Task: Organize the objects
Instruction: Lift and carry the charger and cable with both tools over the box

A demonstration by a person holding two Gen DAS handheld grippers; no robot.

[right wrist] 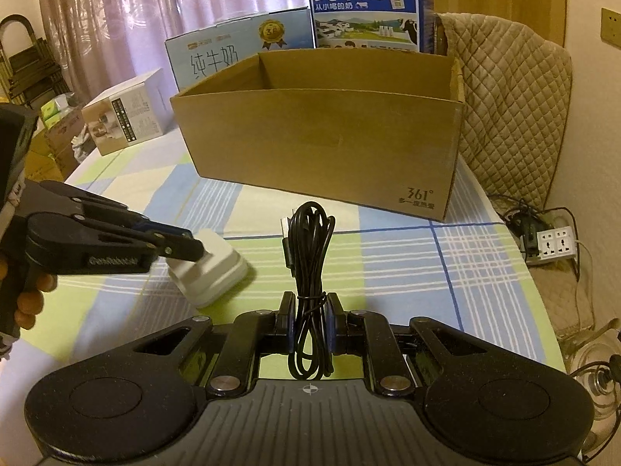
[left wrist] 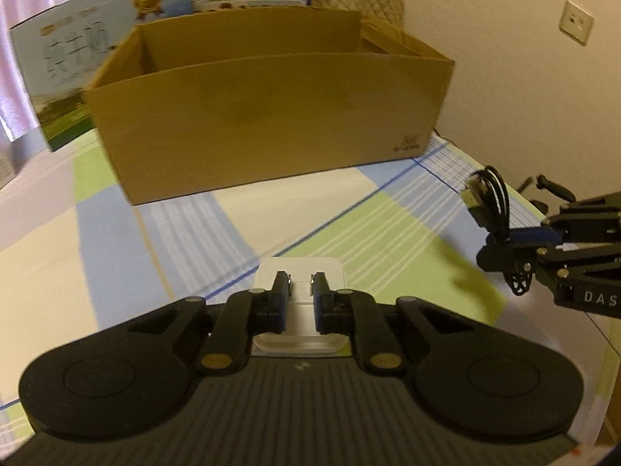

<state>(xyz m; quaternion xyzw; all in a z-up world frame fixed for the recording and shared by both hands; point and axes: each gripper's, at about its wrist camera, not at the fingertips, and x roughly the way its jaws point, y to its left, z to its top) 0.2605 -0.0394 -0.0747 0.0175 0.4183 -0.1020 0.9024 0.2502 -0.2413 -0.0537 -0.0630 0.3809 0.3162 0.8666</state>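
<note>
My left gripper [left wrist: 299,285] is shut on a white plastic charger block [left wrist: 299,273] and holds it just above the plaid bed cover; it shows from the side in the right wrist view [right wrist: 211,266]. My right gripper [right wrist: 309,303] is shut on a coiled black USB cable [right wrist: 308,256], held upright; the cable also shows in the left wrist view [left wrist: 491,204] at the far right. An open brown cardboard box [left wrist: 268,116] with a divider stands ahead of both grippers, also seen in the right wrist view [right wrist: 322,143].
Milk cartons [right wrist: 368,7] stand behind the box, with a small white box [right wrist: 128,116] at the left. A quilted chair [right wrist: 512,112] is at the right. A power strip [right wrist: 553,244] and cords lie on the floor beyond the bed's right edge.
</note>
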